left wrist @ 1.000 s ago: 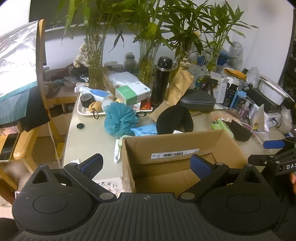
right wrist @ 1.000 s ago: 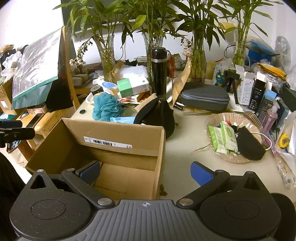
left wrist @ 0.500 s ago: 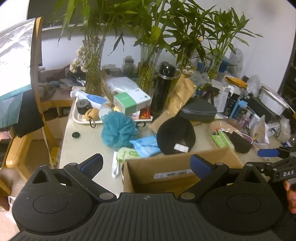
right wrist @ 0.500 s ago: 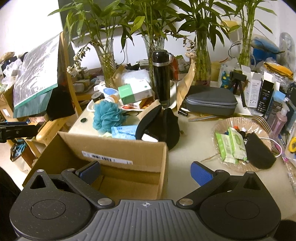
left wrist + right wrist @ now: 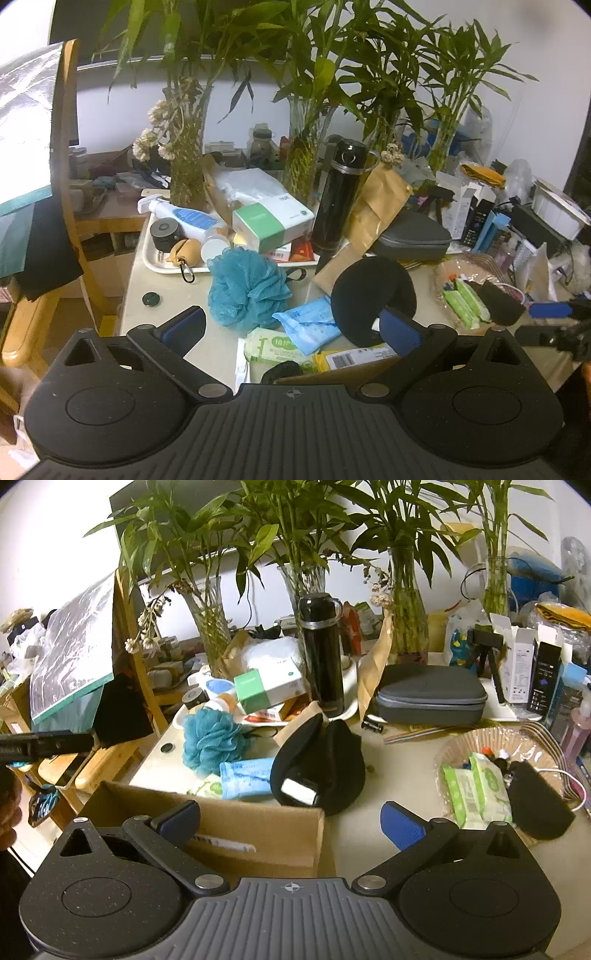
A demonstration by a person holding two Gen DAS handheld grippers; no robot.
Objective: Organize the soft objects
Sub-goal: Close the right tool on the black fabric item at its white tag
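Left gripper [image 5: 291, 325], jaws spread and empty, hovers over the near table edge; the blue loofah [image 5: 248, 287] lies just beyond and slightly left of its centre line, with the blue pack [image 5: 308, 322] and black cap [image 5: 373, 297] to the right. Right gripper [image 5: 290, 821], likewise spread and empty, hangs above the box [image 5: 258, 830], farther from the loofah [image 5: 212, 740]; the left gripper appears nearer. The loofah is round, with no long axis.

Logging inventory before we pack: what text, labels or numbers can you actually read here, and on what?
Barcode label on the brown cardboard box: bars visible, digits too small to read.
Light green soft wipes pack: white print, blurred.
Green-and-white carton: small print, unreadable.
White tag on the black fabric cap: appears blank.
Nothing else legible.
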